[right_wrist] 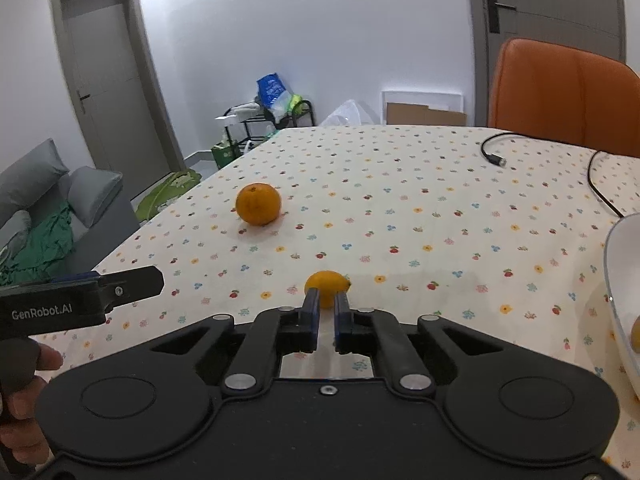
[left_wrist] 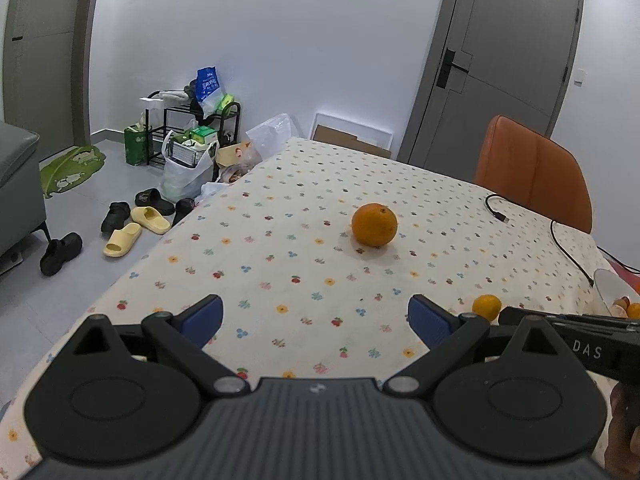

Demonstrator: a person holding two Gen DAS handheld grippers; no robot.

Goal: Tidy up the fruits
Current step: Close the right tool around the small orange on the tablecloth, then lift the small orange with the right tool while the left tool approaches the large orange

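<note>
Right wrist view: the right gripper [right_wrist: 327,312] has its blue-padded fingers [right_wrist: 310,312] drawn nearly together, with only a narrow slot between them. A small orange [right_wrist: 326,282] sits just past the fingertips; whether the pads pinch it or merely point at it cannot be told from this angle. From the left wrist view the same small orange [left_wrist: 486,306] rests on the tablecloth [left_wrist: 304,216], with the right gripper's body just beside it.

The left gripper [left_wrist: 316,318] holds its jaws spread wide — nothing between the blue pads [left_wrist: 208,318], only flowered cloth. It hovers low over the near part of the table.

Farther out, a large orange [left_wrist: 374,224] sits alone in the open middle of the cloth, well apart from both grippers. A white bowl [right_wrist: 618,280] stands at the right edge of the table, with an orange fruit [right_wrist: 636,334] showing inside it. A black cable [right_wrist: 592,176] loops across the far right of the cloth, in front of an orange chair [right_wrist: 560,92].

A hand [right_wrist: 24,408] grips the left tool's handle at the lower left of the right wrist view.
</note>
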